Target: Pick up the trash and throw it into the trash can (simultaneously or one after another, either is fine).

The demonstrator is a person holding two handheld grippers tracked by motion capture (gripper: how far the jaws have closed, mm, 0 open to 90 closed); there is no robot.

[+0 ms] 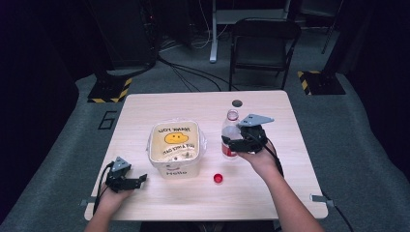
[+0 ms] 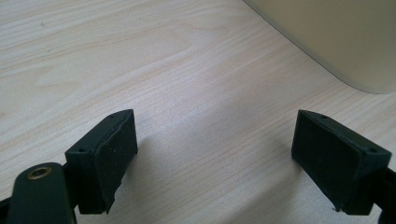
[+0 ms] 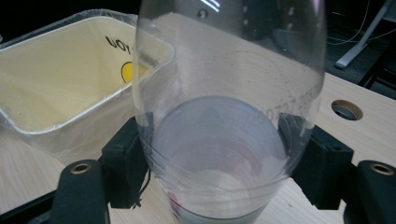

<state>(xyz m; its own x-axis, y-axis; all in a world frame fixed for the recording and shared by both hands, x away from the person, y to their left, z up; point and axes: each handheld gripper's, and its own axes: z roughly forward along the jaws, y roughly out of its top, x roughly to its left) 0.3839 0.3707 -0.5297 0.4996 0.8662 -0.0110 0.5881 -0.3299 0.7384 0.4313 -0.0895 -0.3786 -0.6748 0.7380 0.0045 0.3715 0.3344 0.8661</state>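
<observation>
Clear plastic bottle (image 1: 231,137) stands clamped in the right gripper (image 1: 241,143) beside the bin (image 1: 175,147); left gripper (image 2: 215,154) fingers gape wide, empty, over the counter (image 1: 145,104).

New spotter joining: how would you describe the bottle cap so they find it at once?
Start at the cream bin in the middle of the table. Just off its front right corner, nearer the person, lies the cap. It is the small red disc, alone on bare wood, apart from the open bottle in the right gripper.
</observation>
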